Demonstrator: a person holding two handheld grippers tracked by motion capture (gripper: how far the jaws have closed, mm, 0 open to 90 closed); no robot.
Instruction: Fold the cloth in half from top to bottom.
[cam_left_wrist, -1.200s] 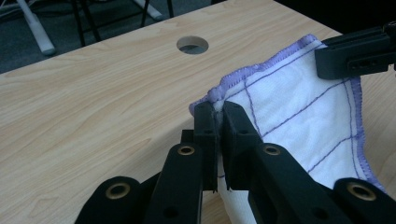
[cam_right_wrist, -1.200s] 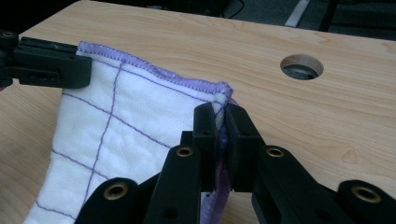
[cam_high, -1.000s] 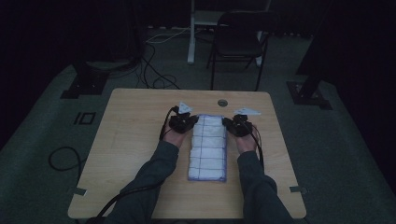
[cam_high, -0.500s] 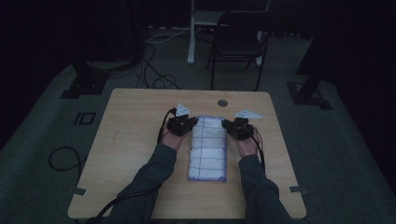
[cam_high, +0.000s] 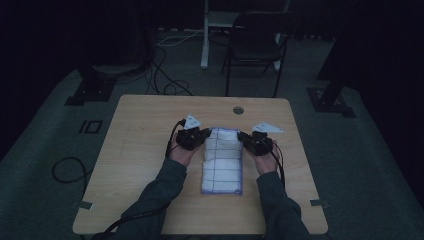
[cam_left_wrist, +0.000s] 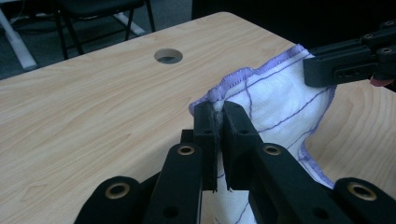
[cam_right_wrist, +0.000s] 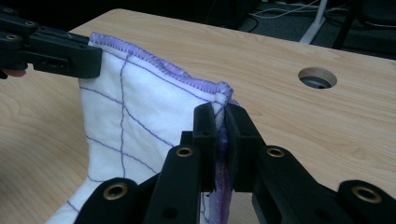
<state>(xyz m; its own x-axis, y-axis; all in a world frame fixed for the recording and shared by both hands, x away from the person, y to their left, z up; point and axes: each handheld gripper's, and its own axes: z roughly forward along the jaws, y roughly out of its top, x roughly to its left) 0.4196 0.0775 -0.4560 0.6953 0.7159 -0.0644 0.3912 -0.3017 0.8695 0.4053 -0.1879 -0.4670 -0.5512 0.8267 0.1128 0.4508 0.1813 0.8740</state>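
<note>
Both tongs, left (cam_left_wrist: 215, 109) and right (cam_right_wrist: 220, 112), clamped on far corners of checked cloth (cam_high: 223, 159). Thin hem bite; uneven pull risks slip, skewed fold on worktop (cam_high: 145, 125).

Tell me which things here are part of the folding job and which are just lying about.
In the job:
- white cloth with purple lines
- left claw, shut on one far corner
- right claw, shut on the other far corner

Lying about:
- table's round hole
- chair
- floor cables

Dim room, grey carpet floor (cam_high: 45, 150), wooden table (cam_high: 145, 135), black chair (cam_high: 255, 45), floor cables (cam_high: 165, 80)
</note>
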